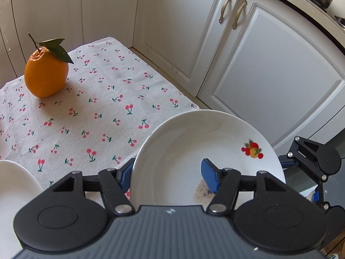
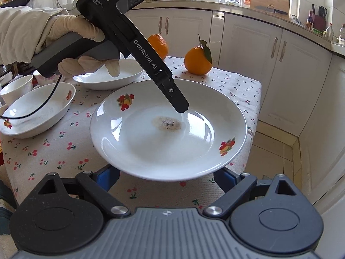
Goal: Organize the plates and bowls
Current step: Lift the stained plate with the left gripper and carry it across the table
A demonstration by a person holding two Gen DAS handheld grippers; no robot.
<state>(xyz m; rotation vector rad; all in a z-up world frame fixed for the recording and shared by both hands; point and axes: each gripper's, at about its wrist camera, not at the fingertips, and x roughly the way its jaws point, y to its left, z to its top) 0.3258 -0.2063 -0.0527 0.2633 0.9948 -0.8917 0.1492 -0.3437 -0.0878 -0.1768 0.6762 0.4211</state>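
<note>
A white plate with fruit prints (image 2: 151,149) and a brown stain in its middle is held tilted above the table. My left gripper (image 1: 168,176) straddles its rim (image 1: 194,142), one blue pad under it and one inside; it shows from the right wrist view (image 2: 179,105) with a finger inside the plate. My right gripper (image 2: 167,178) is open below the plate's near edge. A shallow white bowl (image 2: 38,112), a larger white dish (image 2: 107,77) and cups (image 2: 17,86) stand at the left.
The table has a cherry-print cloth (image 1: 97,112). Two oranges (image 2: 197,59) stand at its far side; one shows in the left wrist view (image 1: 45,73). White cabinets (image 1: 269,64) and tiled floor lie to the right of the table edge.
</note>
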